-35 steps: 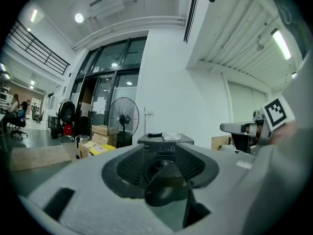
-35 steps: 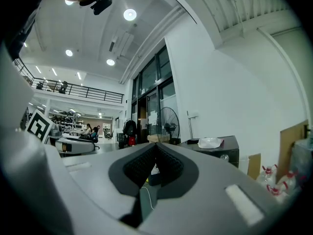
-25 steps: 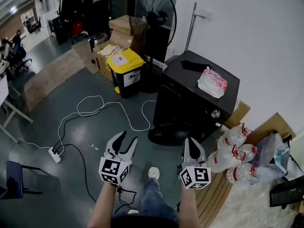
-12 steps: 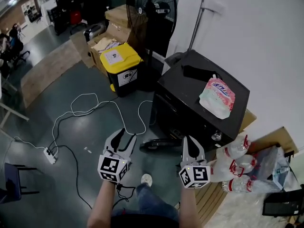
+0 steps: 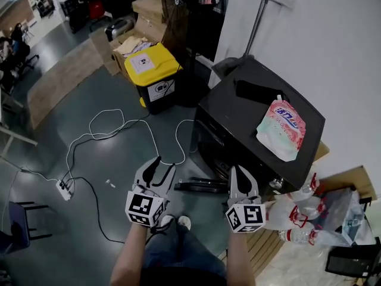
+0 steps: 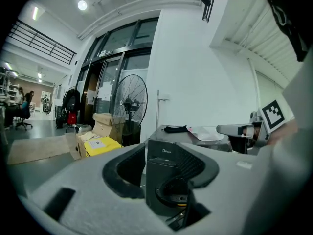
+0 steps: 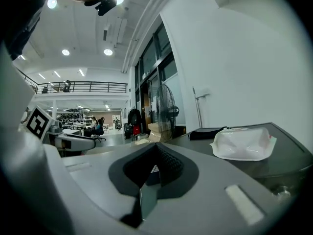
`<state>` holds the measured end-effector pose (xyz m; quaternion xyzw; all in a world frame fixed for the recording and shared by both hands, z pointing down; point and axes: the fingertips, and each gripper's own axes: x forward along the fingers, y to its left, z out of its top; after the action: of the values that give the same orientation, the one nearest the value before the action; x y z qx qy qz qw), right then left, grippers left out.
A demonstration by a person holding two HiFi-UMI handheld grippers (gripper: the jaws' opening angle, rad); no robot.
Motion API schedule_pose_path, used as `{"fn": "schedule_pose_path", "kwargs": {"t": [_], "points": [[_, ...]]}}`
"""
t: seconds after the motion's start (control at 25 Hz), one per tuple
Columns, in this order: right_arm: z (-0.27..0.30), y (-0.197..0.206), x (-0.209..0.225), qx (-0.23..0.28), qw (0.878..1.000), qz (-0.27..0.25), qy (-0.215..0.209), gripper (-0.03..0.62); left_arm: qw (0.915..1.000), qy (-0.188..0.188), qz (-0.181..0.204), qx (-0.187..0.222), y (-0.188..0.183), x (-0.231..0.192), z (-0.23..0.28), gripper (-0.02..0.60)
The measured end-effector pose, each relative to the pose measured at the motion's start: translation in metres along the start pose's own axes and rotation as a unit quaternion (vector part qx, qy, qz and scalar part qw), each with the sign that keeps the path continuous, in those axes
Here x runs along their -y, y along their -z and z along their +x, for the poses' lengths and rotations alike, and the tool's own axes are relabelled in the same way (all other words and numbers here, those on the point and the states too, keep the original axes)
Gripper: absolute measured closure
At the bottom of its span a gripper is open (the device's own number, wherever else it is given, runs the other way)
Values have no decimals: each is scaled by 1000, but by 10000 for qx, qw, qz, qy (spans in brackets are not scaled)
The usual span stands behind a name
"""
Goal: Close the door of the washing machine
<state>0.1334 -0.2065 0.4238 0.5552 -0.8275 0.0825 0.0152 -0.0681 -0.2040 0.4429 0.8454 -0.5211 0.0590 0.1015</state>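
The black washing machine (image 5: 262,115) stands against the white wall at the right. Its front door (image 5: 199,185) hangs open, low near the floor, just beyond both grippers. My left gripper (image 5: 162,167) is open and empty, left of the door. In the left gripper view the machine's front (image 6: 168,158) and round door opening (image 6: 173,195) show between the spread jaws of the left gripper (image 6: 164,180). My right gripper (image 5: 237,173) is shut and empty, close to the machine's front. The right gripper view shows the machine's top (image 7: 288,155) beside the right gripper (image 7: 149,180).
A pink-and-white packet (image 5: 281,127) and a black object (image 5: 253,92) lie on the machine. A yellow-lidded bin (image 5: 156,70), fan (image 5: 190,5) and cardboard boxes (image 5: 128,43) stand behind. White cable (image 5: 113,130) and a power strip (image 5: 64,186) lie on the floor. Water bottles (image 5: 297,213) are at right.
The view has closed in on the washing machine, which now looks larger and nearer. Both grippers keep their poses; the open door now lies just ahead of them.
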Motion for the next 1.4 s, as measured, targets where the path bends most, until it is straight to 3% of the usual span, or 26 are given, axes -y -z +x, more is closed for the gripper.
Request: {"fn": "schedule_pose_path", "kwargs": {"t": [0.28,0.6,1.04,1.4], "points": [[17,9,3,-180,9998,-27,59,586,9993,292,20,-246,17,-6,29,396],[22,55,0,-565,9984,71,32,586,9938,723,114,-833,81,4,43,396],[17,127,-13,-1070,9939,213,-132,586,9760,1372,164,-1686,195,44,36,396],[13,155,-15,-1267,9915,250,-170,586,9625,1669,334,-2112,262,74,35,396]]}}
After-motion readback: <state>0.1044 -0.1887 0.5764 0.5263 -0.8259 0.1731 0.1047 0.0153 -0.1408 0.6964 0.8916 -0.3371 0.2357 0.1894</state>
